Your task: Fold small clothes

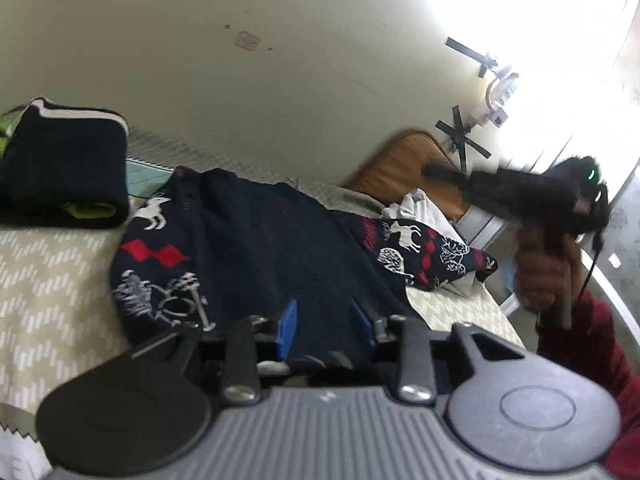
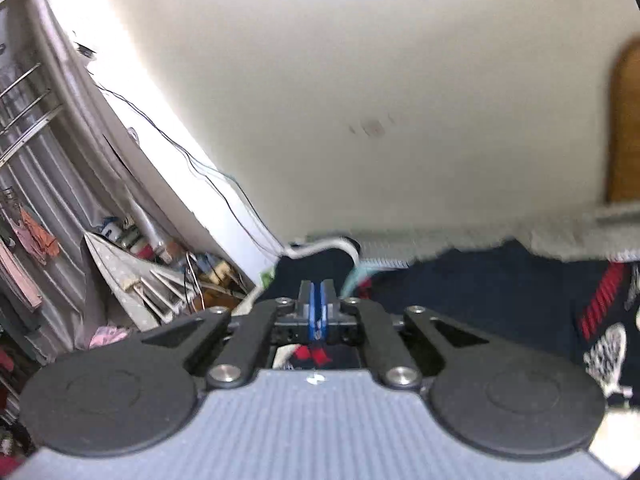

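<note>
While one dark jumper lies folded on the bed, the patterned sweater remains half-folded; left tool partly open, empty; right tool closed, empty.

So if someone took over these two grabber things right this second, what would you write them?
Left gripper: open, blue pads over the navy reindeer sweater, not pinching it.
Right gripper: shut, nothing visibly between the pads; held up off the bed.
Done: one dark garment lies folded at the bed's far corner.
Left: the sweater is still rumpled, one sleeve flung out sideways; fold it and stack it.
</note>
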`<state>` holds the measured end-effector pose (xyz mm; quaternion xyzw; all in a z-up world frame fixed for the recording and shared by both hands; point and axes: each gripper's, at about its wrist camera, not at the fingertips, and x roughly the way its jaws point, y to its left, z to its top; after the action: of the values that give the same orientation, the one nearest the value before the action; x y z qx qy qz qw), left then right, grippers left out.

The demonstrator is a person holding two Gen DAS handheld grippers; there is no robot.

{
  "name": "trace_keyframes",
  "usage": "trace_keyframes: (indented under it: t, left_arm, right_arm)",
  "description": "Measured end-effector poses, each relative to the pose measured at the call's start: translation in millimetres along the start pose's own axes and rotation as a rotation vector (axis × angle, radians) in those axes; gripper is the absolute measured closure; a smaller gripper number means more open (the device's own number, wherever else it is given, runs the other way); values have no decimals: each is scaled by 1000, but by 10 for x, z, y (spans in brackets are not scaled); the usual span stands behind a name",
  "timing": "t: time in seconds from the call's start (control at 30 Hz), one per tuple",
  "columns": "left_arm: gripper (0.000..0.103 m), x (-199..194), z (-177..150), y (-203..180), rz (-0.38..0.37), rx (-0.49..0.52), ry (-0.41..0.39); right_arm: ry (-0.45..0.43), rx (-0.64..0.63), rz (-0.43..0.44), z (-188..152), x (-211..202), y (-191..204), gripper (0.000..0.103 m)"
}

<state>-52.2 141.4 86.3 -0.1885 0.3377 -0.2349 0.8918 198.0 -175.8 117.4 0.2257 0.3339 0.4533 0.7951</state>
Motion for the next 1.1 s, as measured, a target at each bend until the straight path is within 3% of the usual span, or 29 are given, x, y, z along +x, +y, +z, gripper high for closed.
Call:
trace_keyframes:
  t: [0.03, 0.13, 0.23, 0.43, 0.47, 0.5, 0.53, 0.57, 0.63, 0.67, 0.77, 0.87, 0.93, 1.0, 1.1]
  left_arm:
    - [65, -28, -23, 25, -6, 17, 0]
    - [63, -131, -71, 109, 52, 38, -23]
    - [63, -212, -60, 321, 151, -28, -28]
    - [63, -317, -73, 685, 267, -150, -39]
    - [63, -318, -77, 733, 277, -157, -37]
    - [62, -304, -79, 760, 286, -164, -35]
    - [60, -289, -82, 786, 289, -170, -32]
    - [59, -267, -76, 807, 292, -174, -31]
    - [59, -246, -45, 838, 287, -175, -28]
    - [59, -234, -17, 833, 283, -170, -30]
    - [59, -201, 74, 750, 273, -133, -50]
    - [59, -116, 218, 635, 256, -84, -65]
    - [59, 19, 292, 555, 236, -59, -52]
    - [59, 244, 344, 452, 201, -27, -12]
    - [59, 692, 384, 256, 161, 39, 52]
  right_arm:
    - [47, 23, 12, -86, 67, -68, 90]
    - [171, 71, 33, -457, 346, -217, 73]
    - [269, 83, 74, -806, 613, -222, 69]
    - [417, -69, 141, -1124, 894, 254, 42]
    - [424, -112, 142, -1137, 857, 307, 36]
    - [429, -158, 133, -1181, 827, 381, 24]
    - [433, -211, 111, -1220, 789, 425, 23]
    - [442, -259, 83, -1260, 807, 469, 25]
    - [479, -374, -10, -1319, 792, 502, 86]
    - [484, -430, -69, -1283, 795, 529, 87]
    - [260, -597, -206, -797, 434, 604, 87]
    - [-68, -880, -513, -269, 151, 799, 87]
    - [-233, -948, -693, 43, 51, 796, 87]
    - [-280, -925, -744, 272, -4, 717, 87]
    - [-256, -953, -751, 334, 56, 636, 87]
